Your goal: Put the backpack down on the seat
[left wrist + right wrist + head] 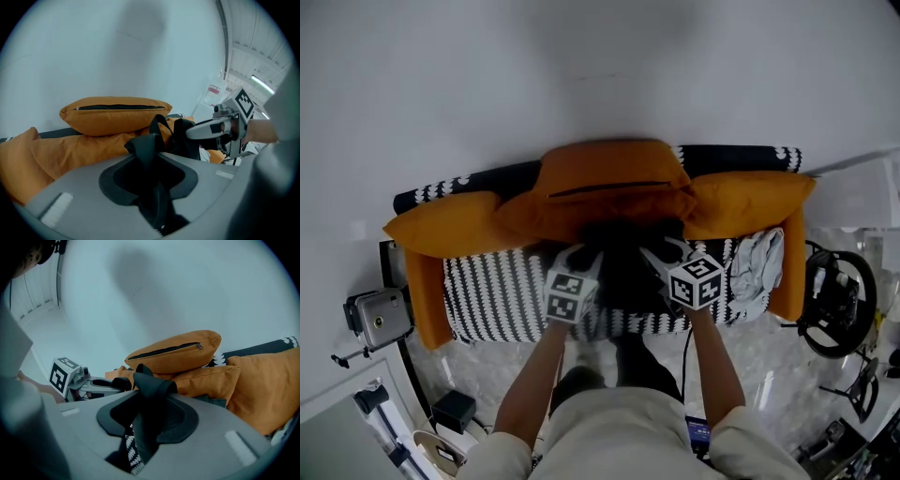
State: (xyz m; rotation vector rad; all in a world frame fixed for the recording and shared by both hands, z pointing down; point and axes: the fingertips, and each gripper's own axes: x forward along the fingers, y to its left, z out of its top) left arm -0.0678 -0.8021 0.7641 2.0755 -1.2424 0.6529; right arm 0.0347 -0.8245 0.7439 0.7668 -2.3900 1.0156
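Note:
The black backpack (623, 267) rests at the middle of the sofa's black-and-white patterned seat (497, 295), against the orange back cushions (614, 173). My left gripper (581, 255) reaches its left side and my right gripper (661, 255) its right side. In the left gripper view a black strap (146, 146) stands up out of the gap of the left gripper (152, 157). In the right gripper view another folded strap (151, 386) lies loosely in the gap of the right gripper (147, 405), with the patterned seat showing beside it. Both pairs of jaws stand a little apart round their straps.
Orange arm cushions (441, 225) flank the seat on both sides. A grey crumpled cloth (757, 262) lies at the seat's right end. A camera on a stand (380, 319) is at the left, dark round gear (839, 300) at the right. A white wall stands behind the sofa.

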